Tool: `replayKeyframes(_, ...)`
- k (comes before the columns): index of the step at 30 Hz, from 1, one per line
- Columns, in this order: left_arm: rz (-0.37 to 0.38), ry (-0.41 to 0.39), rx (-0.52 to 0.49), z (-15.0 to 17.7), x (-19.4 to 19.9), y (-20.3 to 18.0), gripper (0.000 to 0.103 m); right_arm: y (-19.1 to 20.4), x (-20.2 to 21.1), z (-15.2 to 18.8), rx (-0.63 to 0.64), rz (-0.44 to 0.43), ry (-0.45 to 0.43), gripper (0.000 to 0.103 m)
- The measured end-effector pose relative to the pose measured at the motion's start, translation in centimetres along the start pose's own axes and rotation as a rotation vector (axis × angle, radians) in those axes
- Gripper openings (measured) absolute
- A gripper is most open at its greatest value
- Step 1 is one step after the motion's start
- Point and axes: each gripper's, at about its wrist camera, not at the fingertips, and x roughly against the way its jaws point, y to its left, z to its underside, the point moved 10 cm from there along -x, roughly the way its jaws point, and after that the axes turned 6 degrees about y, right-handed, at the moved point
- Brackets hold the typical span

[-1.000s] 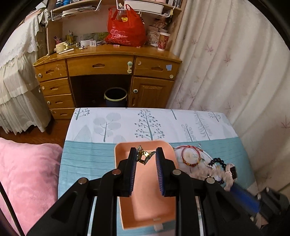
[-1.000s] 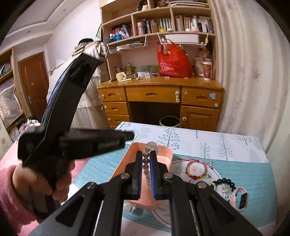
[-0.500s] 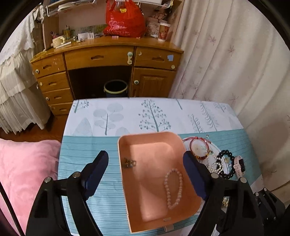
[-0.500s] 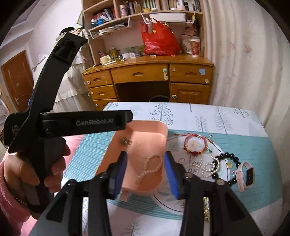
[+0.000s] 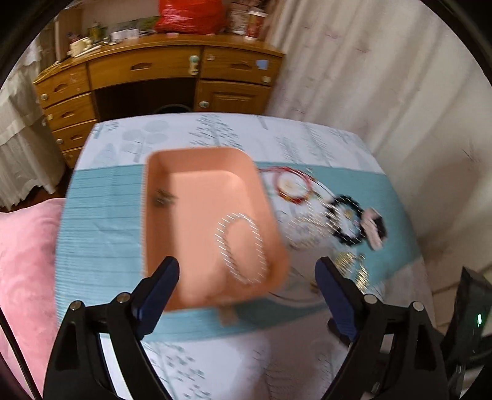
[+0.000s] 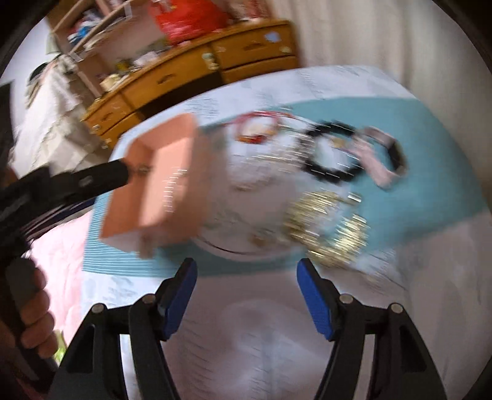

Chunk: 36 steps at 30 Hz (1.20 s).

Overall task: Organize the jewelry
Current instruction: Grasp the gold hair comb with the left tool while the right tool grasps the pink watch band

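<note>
A salmon-pink tray (image 5: 196,277) lies on the teal cloth and holds a white bead bracelet (image 5: 241,249) and a small metal clip (image 5: 163,197). My left gripper (image 5: 247,289) is open and empty over the tray's near edge. My right gripper (image 6: 247,292) is open and empty in front of a white plate (image 6: 255,184). The plate carries a red bracelet (image 6: 256,132), a black bead bracelet (image 6: 332,157), a pink watch (image 6: 384,160) and gold chains (image 6: 329,227). Both views are blurred. The tray also shows in the right wrist view (image 6: 160,178).
A wooden desk (image 5: 153,70) with drawers stands beyond the table, with a red bag (image 5: 190,15) on it. White curtains (image 5: 384,77) hang at the right. A pink cushion (image 5: 27,261) lies at the left. The left tool's black body (image 6: 61,184) reaches in from the left.
Both grippers opened: the left dropped the metal clip and the right dropped the white bead bracelet into the tray. Both have since pulled back, and the right has swung toward the plate.
</note>
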Motion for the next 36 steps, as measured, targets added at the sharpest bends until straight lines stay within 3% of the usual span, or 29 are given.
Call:
replayKeyframes(5, 0.062, 0.04, -0.054, 2.2, -0.4, -4.1, 0.097, -5.5, 1.7, 1.0, -0.067, 0.072, -0.039, 0.074)
replayKeyframes(11, 0.01, 0.055, -0.247, 4.5, -2.0, -9.5, 0.097, -11.5, 2.7, -0.4, -0.077, 0.123, -0.054, 0.076)
replayKeyframes(16, -0.043, 0.067, -0.399, 5.4, -3.9, -13.2, 0.097, -14.2, 3.9, -2.2, 0.037, 0.119, -0.071, 0.076)
replayKeyframes(27, -0.152, 0.087, -0.564, 3.9, -9.1, -16.4, 0.097, -14.8, 3.1, -6.8, 0.429, 0.059, -0.121, 0.076)
replayKeyframes(36, -0.156, 0.127, -0.558, 3.2, -12.2, -16.4, 0.097, -13.3, 0.4, -8.7, 0.507, -0.03, -0.133, 0.076)
